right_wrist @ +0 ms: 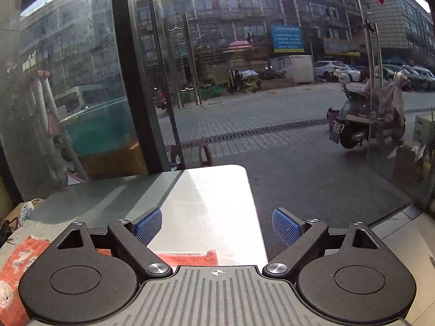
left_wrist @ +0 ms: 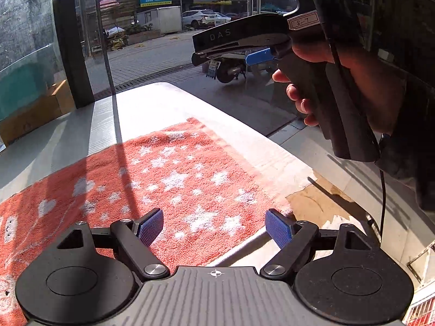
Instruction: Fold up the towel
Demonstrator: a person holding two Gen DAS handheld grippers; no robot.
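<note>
Nearest in the left wrist view, the left gripper (left_wrist: 214, 228) hangs over the towel (left_wrist: 168, 179) with its blue pads (left_wrist: 151, 226) spread wide and nothing between them. The towel, coral red with white stars and hearts, lies flat on the pale tabletop (left_wrist: 163, 100), its right edge close to the tabletop's right side and its far edge well short of the far end. Whether it is one layer or already doubled cannot be told from here; no raised fold line shows on the visible part.

In the right wrist view, the right gripper (right_wrist: 217, 226) also stands spread and empty, aimed over bare tabletop (right_wrist: 217, 190), with only a strip of towel (right_wrist: 187, 258) showing just below its pads and more at the lower left. The left view shows that gripper (left_wrist: 231, 46) held up in a hand (left_wrist: 350, 81), well above the cloth.

Judged from this, neither gripper holds the cloth, so no fold is under way: either one has been laid down or the first is yet to start. Any further fold needs a fresh grasp of an edge or corners.

Beyond the tabletop, a glass front (right_wrist: 81, 81) looks onto a paved street with a parked scooter (right_wrist: 361, 119).
</note>
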